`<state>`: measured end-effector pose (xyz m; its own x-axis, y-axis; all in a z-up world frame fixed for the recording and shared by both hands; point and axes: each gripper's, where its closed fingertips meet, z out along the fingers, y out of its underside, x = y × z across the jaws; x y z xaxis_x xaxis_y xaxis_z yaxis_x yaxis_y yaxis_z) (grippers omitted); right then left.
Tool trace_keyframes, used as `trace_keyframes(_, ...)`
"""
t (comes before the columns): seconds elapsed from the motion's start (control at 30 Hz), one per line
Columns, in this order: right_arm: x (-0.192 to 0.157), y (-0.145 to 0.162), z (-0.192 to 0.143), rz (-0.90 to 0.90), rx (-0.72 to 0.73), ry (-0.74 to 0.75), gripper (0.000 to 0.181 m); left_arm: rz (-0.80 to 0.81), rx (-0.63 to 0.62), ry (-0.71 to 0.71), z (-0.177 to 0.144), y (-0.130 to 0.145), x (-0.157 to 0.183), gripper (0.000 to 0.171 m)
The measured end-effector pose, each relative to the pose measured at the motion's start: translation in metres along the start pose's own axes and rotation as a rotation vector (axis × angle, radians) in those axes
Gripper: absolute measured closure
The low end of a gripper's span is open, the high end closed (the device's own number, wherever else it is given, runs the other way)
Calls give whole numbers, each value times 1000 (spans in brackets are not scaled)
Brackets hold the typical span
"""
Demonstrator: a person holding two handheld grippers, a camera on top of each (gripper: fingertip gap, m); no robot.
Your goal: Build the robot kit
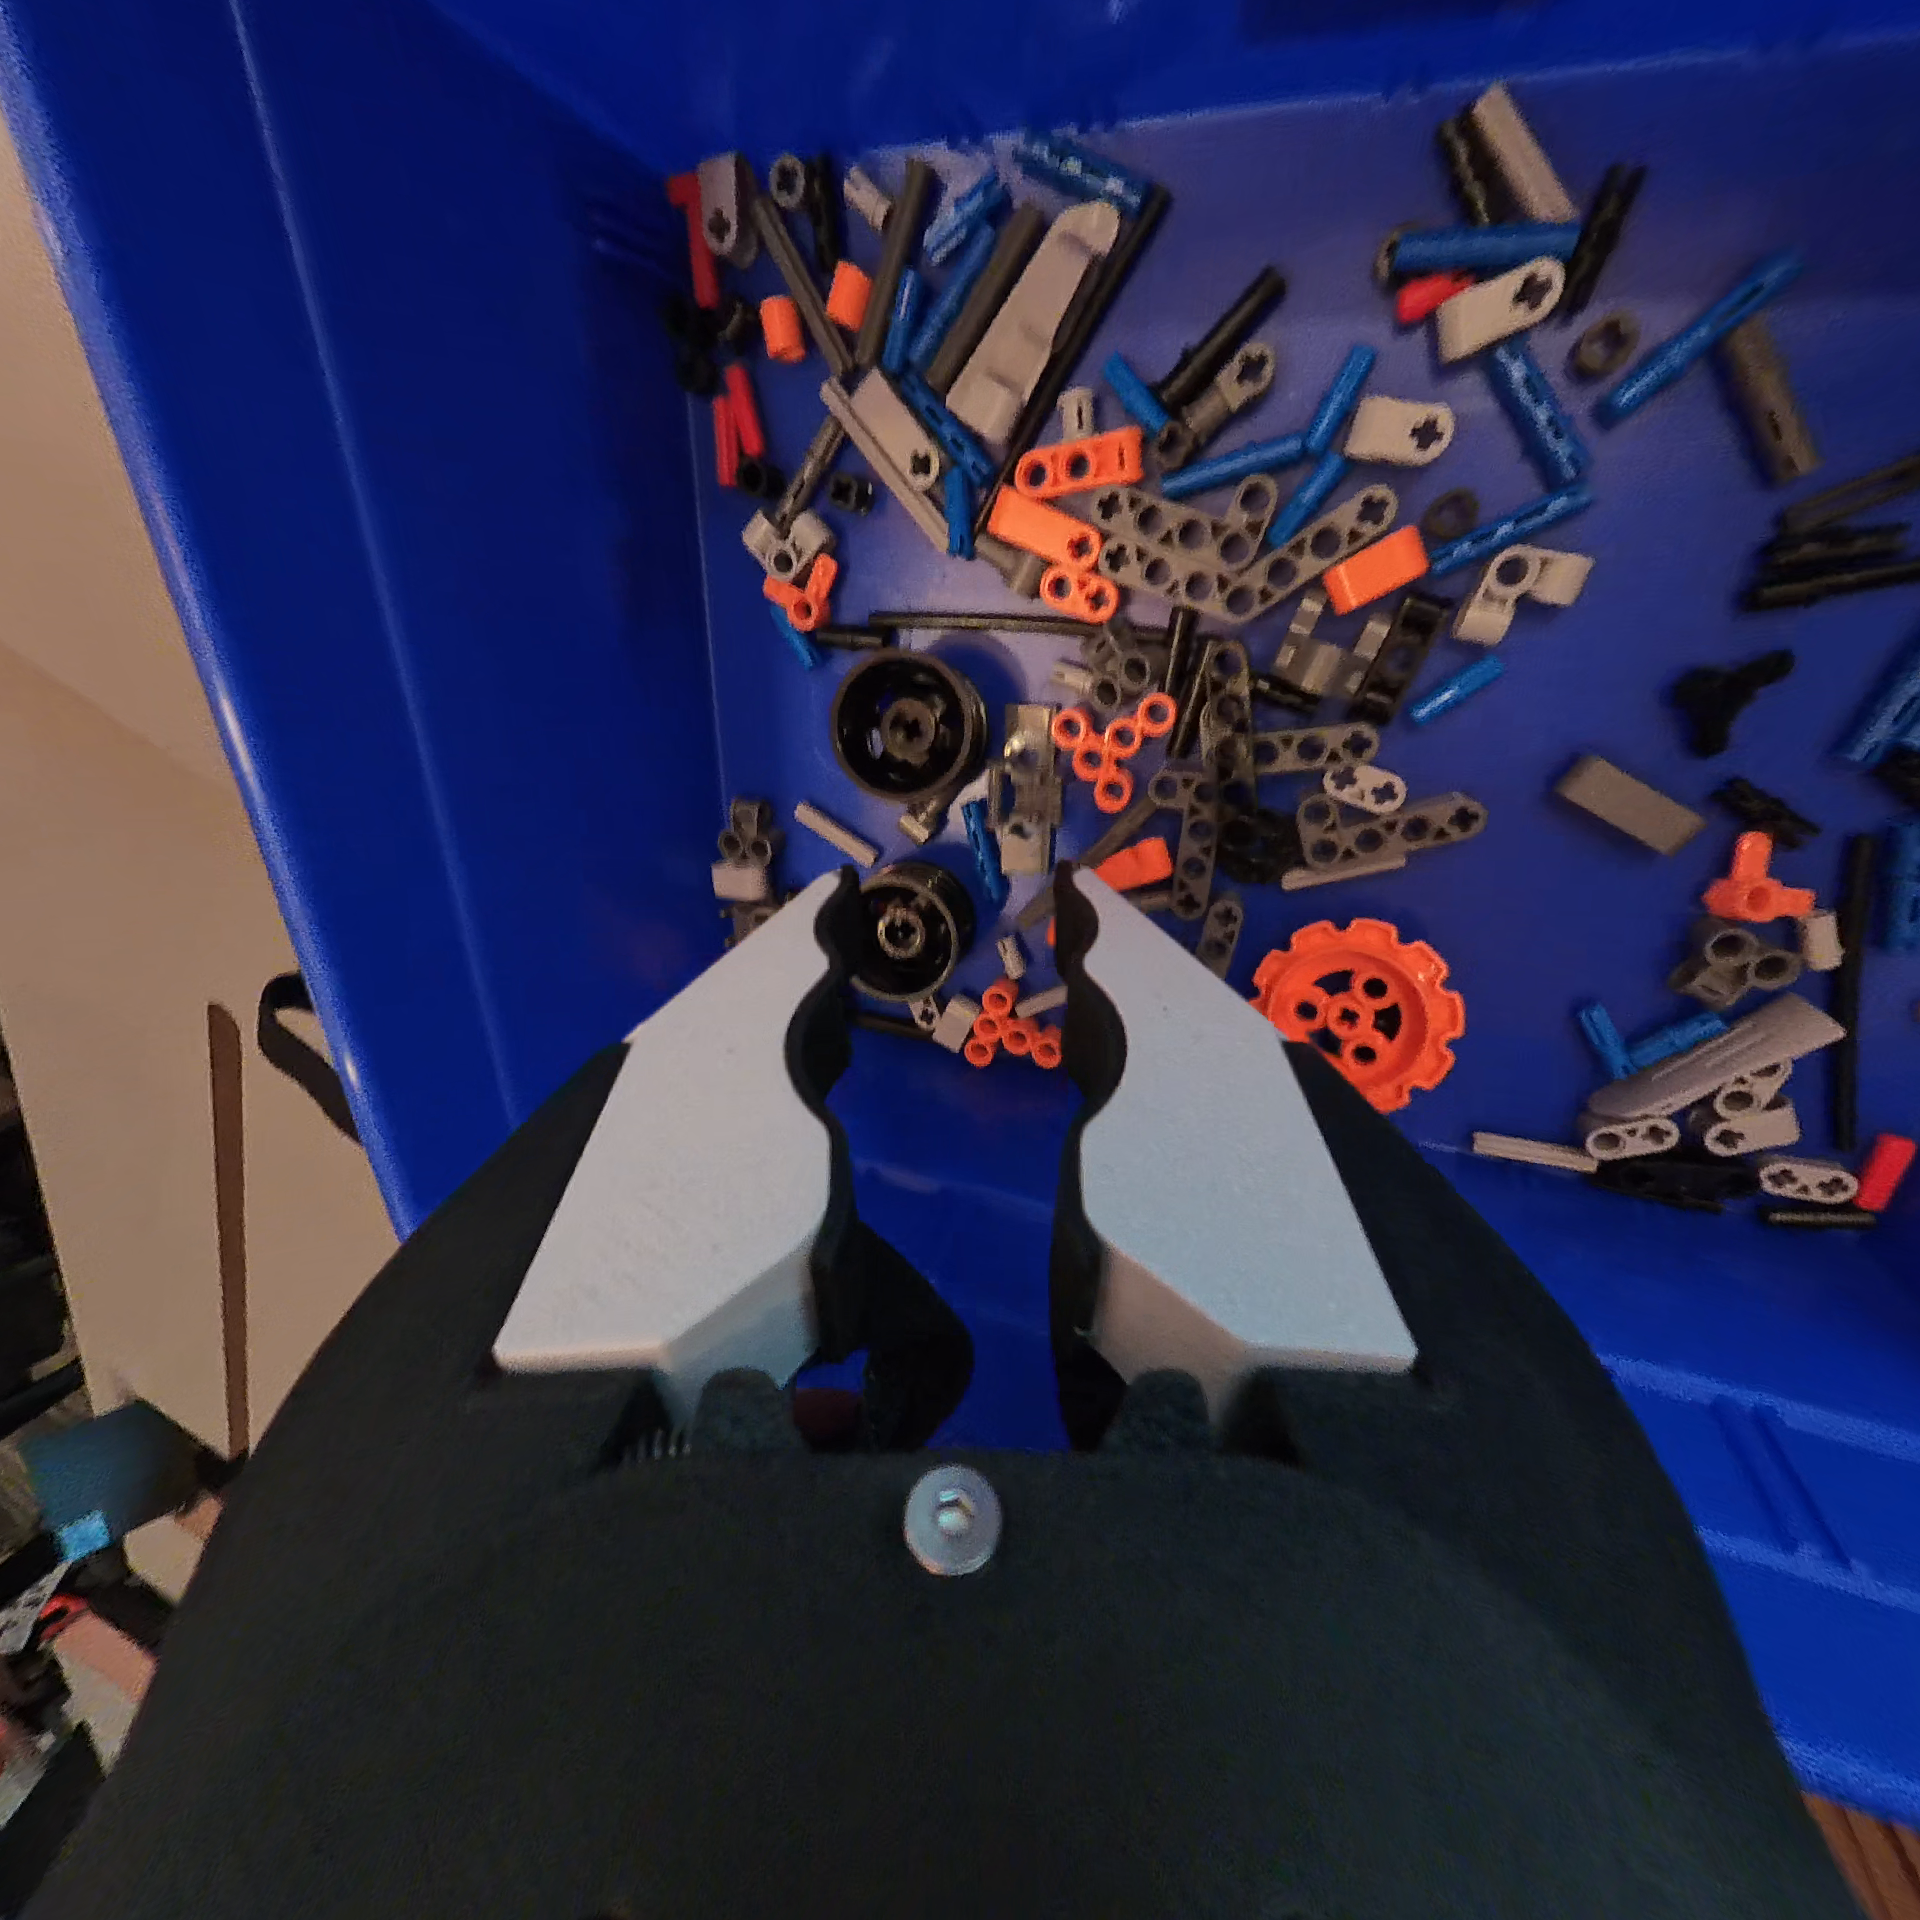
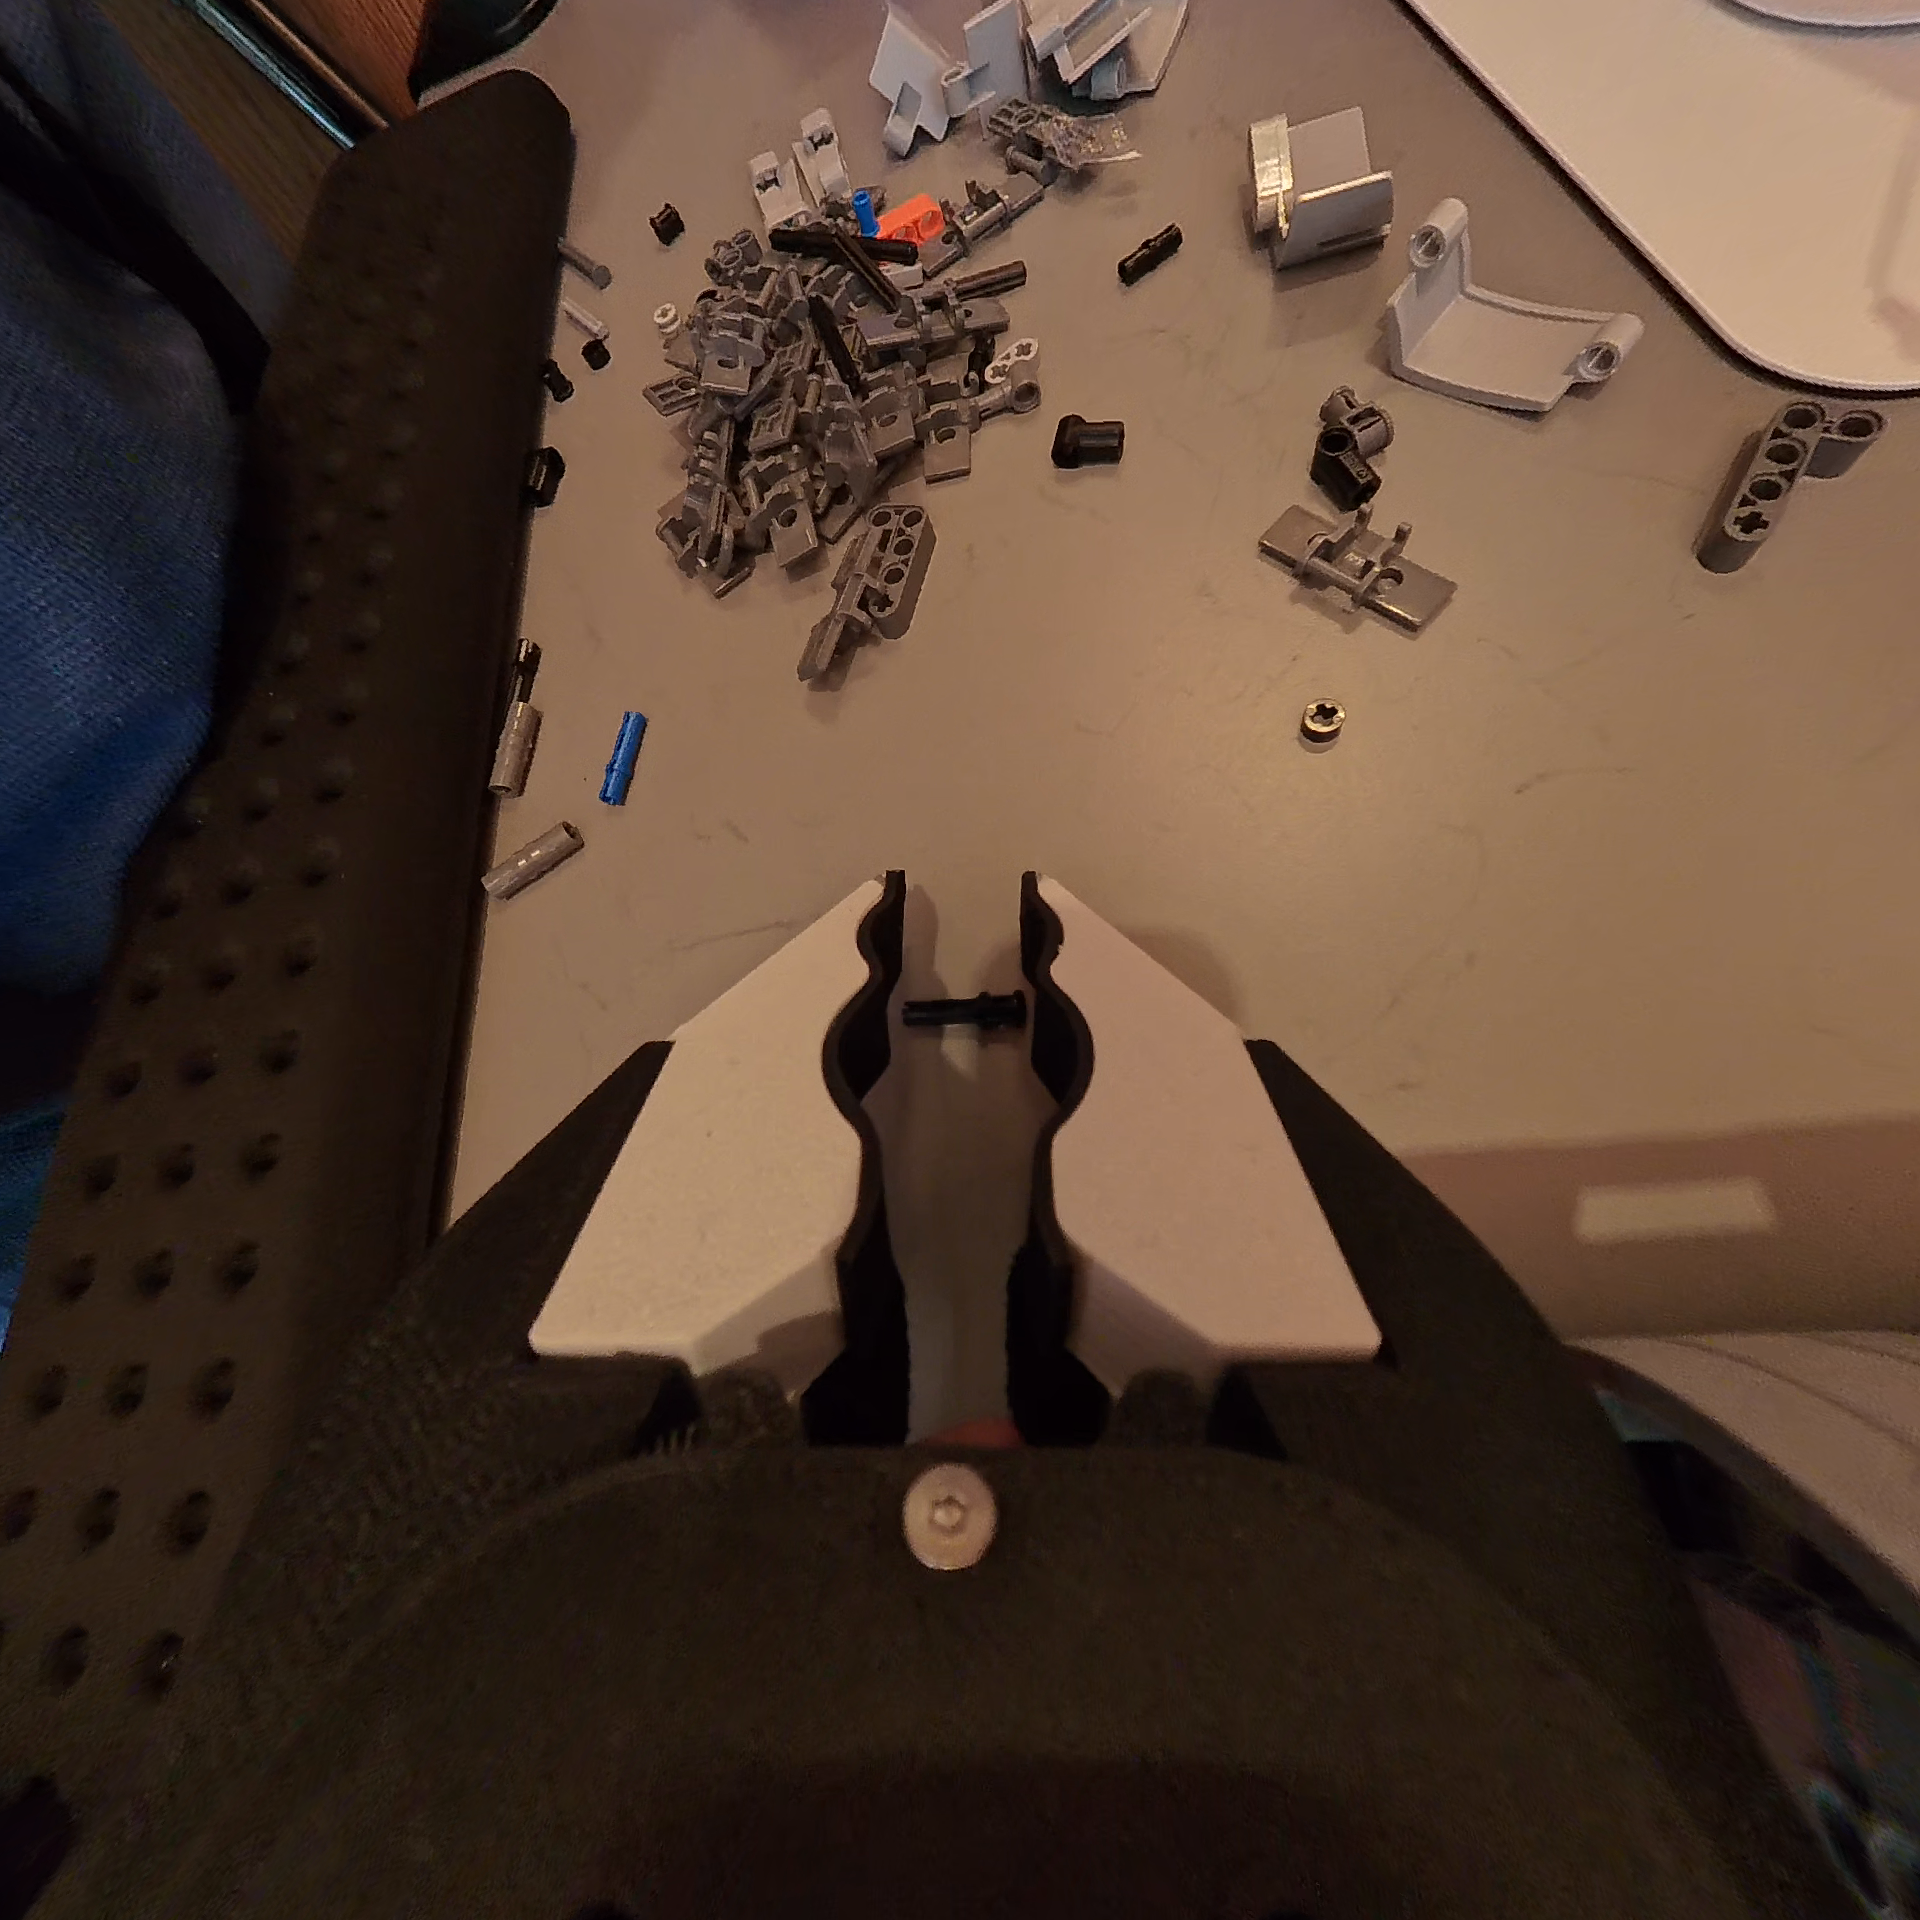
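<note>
Two grippers are shown, each over its own store of building-set parts. The left gripper (image 1: 951, 883) is held with its jaws apart and empty, inside a blue plastic bin (image 1: 468, 623). A small black wheel hub (image 1: 912, 930) lies on the bin floor just beside the left fingertip; whether it is touched cannot be told. A larger black hub (image 1: 909, 727) and an orange gear (image 1: 1356, 1013) lie near.

The right gripper (image 2: 963, 883) is parted above a grey tabletop (image 2: 1351, 883). A black pin (image 2: 964, 1010) is seen crosswise between the jaws; whether it is clamped cannot be told. A heap of grey connectors (image 2: 810, 416) lies beyond, and a blue pin (image 2: 621, 756) to one side.
</note>
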<state>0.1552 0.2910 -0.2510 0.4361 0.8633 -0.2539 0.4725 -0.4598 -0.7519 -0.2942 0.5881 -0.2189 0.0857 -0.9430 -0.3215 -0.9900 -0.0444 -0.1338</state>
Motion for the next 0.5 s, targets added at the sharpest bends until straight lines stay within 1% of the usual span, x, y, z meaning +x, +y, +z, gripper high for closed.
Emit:
trace_keyframes(0.03,0,0,0,1,1,-1,162,5,7,3,2,-4,-1,135)
trace_keyframes(0.17,0,0,0,-1,2,0,161,37,-30,12,19,-11,-5,136)
trace_keyframes(0.27,0,0,0,-3,4,0,161,52,-64,2,29,-10,-10,140)
trace_keyframes(0.5,-1,-1,-1,-1,7,-4,161,51,-72,23,28,-9,-10,142)
